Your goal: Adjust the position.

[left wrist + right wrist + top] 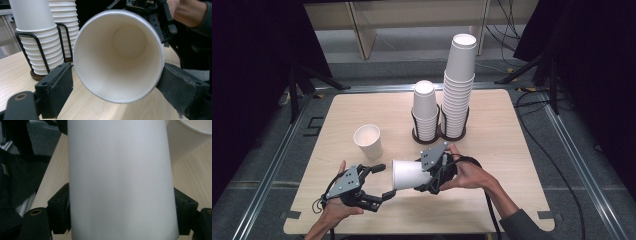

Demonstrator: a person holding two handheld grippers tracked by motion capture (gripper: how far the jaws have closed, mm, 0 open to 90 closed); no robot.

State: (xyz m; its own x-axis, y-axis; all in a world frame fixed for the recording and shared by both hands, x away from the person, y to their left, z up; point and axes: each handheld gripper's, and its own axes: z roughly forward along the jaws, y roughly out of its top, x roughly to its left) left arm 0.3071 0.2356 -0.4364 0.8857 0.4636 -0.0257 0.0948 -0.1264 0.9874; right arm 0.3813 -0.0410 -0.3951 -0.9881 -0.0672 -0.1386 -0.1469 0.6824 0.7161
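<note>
A white paper cup [406,174] lies level above the table, its open mouth toward my left gripper [387,180]. My right gripper [421,175] is shut on the cup's lower body; in the right gripper view the cup wall [120,177] rises between its jaws [122,217]. In the left gripper view I look straight into the cup [120,55], and the left gripper [115,82] has a pad against each side of the rim. The rim still looks round.
A second white cup [368,140] stands upright left of centre on the wooden table [502,150]. At the back, two black wire holders carry cup stacks, a short stack [425,110] and a tall stack [458,85]. A dark floor with cables surrounds the table.
</note>
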